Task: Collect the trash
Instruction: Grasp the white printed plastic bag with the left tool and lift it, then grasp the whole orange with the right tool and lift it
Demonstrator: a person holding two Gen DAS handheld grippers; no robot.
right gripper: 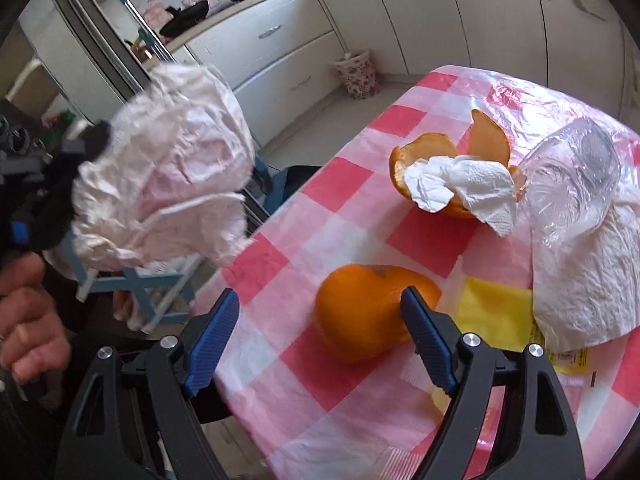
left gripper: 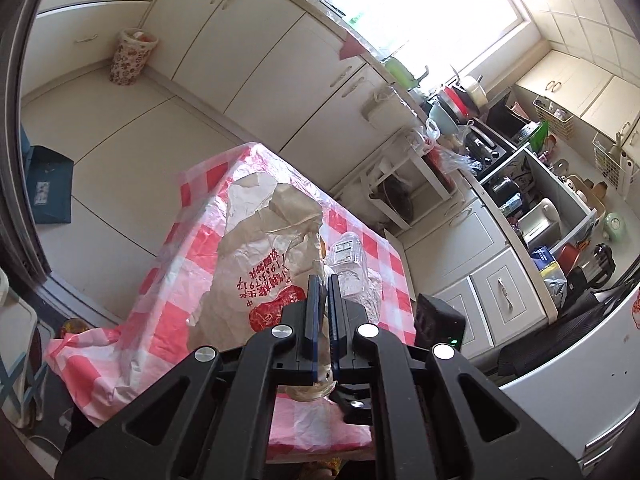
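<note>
Left gripper (left gripper: 325,292) sits nearest in the left wrist view, jaws nearly closed and pinching the edge of the bag (left gripper: 260,248), a crumpled plastic one with red print. Bag hangs over the table (left gripper: 360,248), which has a red-check cloth. Clear bottle (left gripper: 350,258) lies on the table just behind the bag. Flowered bin (left gripper: 130,56) stands on the floor by the cabinets, well apart.

Right gripper (right gripper: 320,312) is nearest in the right wrist view, jaws wide, holding nothing, straddling an orange peel (right gripper: 360,312) on the cloth. Second peel (right gripper: 452,148) farther back has a tissue (right gripper: 464,188) in it. Bag (right gripper: 168,184) hangs left of the table, off its edge, held by the other gripper.
</note>
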